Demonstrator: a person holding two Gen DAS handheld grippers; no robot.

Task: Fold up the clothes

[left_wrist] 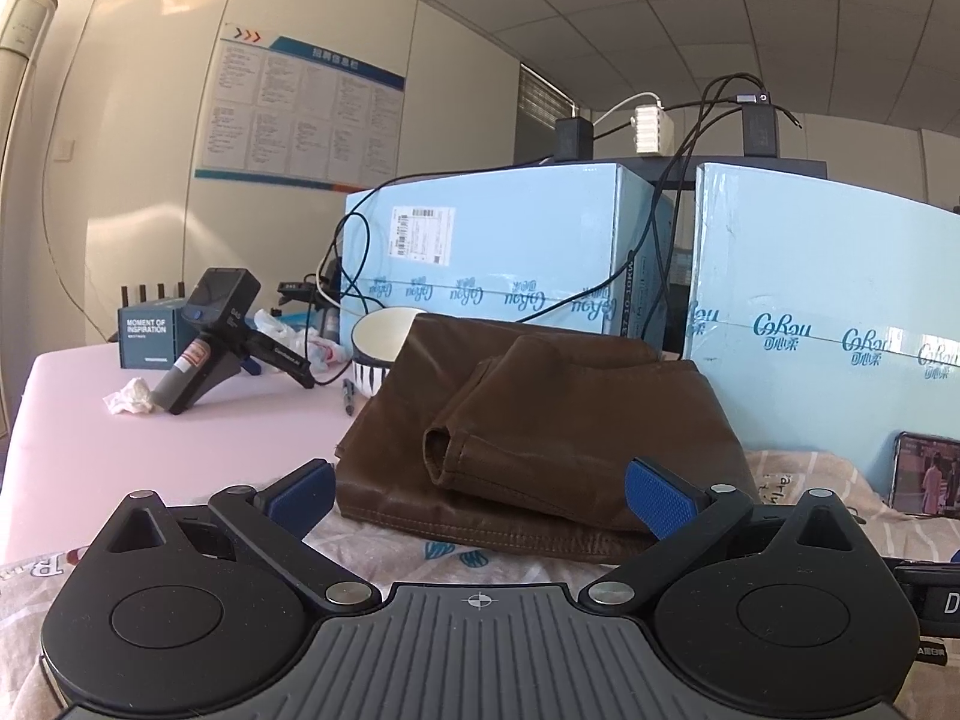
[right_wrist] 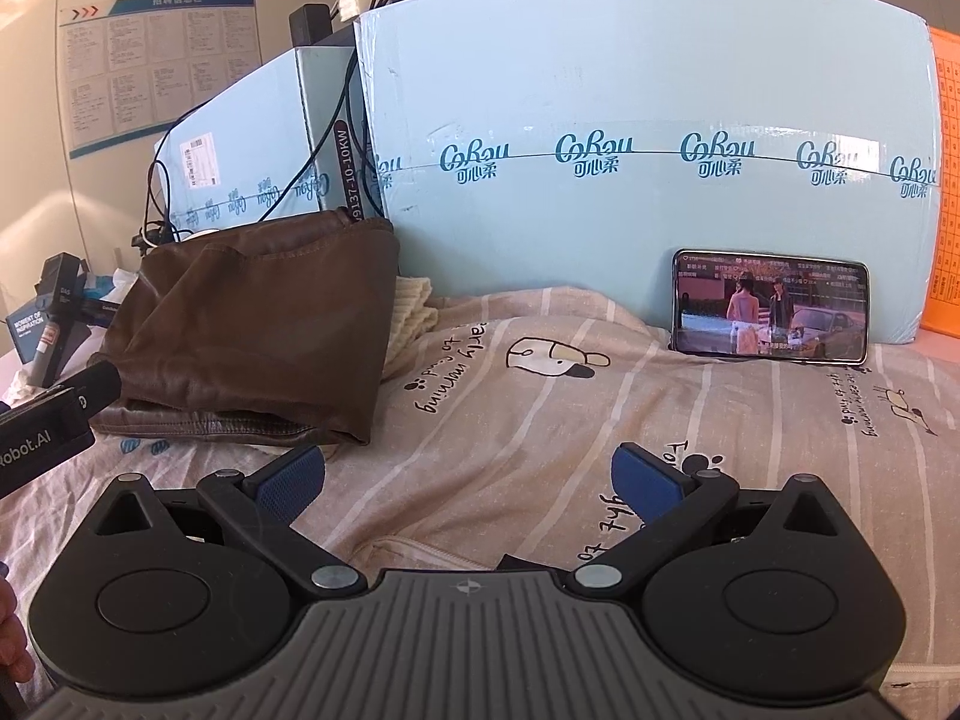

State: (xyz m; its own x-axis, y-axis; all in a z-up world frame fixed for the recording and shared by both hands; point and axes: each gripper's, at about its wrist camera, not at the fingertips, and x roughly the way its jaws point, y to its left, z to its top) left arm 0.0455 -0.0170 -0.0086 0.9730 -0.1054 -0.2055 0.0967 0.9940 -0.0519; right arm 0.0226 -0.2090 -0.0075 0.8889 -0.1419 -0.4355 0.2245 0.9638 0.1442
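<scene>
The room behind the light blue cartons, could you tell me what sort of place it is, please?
Probably an office used as a workroom: a printed notice board on the wall, a grid-tile ceiling, stacked light blue cartons, and a pink-covered table.

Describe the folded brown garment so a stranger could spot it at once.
Find the two big light-blue boxes at the back. Before their shared corner lies the brown garment, folded on the printed striped cloth; it is the only dark, leathery piece there.
</scene>
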